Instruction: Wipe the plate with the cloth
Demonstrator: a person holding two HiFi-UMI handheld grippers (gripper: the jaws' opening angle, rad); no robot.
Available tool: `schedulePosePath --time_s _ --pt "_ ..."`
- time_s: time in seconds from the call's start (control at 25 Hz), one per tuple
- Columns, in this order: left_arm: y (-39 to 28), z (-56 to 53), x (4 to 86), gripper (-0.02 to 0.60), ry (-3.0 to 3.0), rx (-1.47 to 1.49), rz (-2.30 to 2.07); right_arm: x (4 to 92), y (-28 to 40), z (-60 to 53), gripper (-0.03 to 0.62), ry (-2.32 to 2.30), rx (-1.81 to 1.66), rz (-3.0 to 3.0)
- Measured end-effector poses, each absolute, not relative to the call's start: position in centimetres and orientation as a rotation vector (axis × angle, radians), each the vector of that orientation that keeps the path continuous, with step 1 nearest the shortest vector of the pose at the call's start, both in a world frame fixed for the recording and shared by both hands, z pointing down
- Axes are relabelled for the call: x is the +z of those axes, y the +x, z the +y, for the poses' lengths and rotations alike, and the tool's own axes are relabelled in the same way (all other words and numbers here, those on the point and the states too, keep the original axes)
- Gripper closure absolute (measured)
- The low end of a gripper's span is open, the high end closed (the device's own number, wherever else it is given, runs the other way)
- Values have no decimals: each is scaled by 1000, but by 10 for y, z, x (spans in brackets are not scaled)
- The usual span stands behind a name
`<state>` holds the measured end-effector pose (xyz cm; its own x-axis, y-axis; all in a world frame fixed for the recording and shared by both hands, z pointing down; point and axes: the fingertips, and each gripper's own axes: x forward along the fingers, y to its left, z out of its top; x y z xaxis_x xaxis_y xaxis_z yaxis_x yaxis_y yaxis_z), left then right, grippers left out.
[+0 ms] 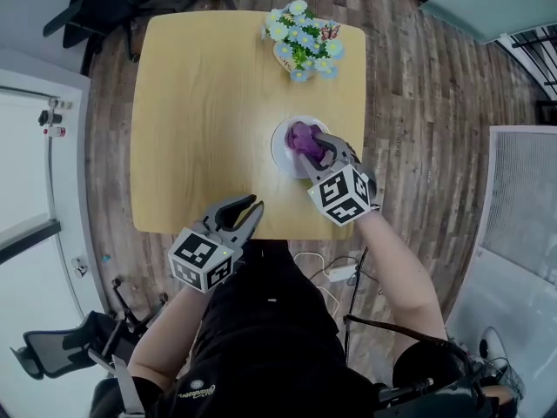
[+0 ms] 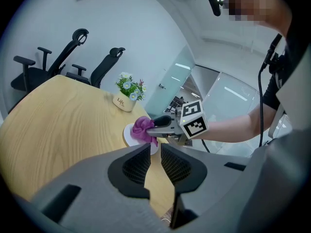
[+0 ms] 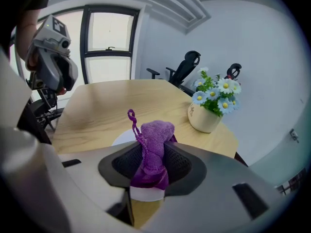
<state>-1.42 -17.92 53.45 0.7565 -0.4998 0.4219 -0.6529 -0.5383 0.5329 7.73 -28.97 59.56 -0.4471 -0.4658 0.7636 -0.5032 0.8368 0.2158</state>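
Square light-wood table (image 1: 200, 103) on dark plank floor (image 1: 409, 103), office chairs (image 1: 104, 7) at upper left: flower pot (image 1: 302, 43) at its far edge, white plate (image 1: 280, 148) right of centre, right gripper (image 1: 320, 146) clamped on a purple cloth (image 1: 303, 136) over the plate, left gripper (image 1: 246, 209) slightly open and empty at the near edge.

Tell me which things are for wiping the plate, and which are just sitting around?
For the job:
- plate
- purple cloth
- right tongs, shut on the cloth over the plate

Just around:
- flower pot
- office chairs
- left tongs, slightly open with nothing between them, at the near edge of the table
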Motion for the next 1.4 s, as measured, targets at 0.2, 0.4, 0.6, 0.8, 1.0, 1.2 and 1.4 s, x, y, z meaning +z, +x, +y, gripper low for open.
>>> schedulePosePath --time_s 0.2,0.4,0.6,0.8,1.0,1.2,1.4 --pt "-7 -179 531 514 2268 283 -836 596 70 -234 464 597 83 -2146" --pt "-9 -181 534 514 2263 289 -839 587 69 -214 465 577 97 -2176" --pt "-6 -179 534 514 2266 289 -833 575 90 -271 465 749 47 -2152" --pt "-7 -174 532 514 2262 291 -841 573 105 -336 465 866 4 -2081" --pt "-11 -172 532 514 2258 290 -848 588 106 -336 465 817 0 -2042" --pt "-19 -172 537 514 2248 297 -858 593 98 -309 464 749 8 -2059" --pt "-13 -173 536 514 2258 301 -839 597 96 -268 464 686 64 -2089"
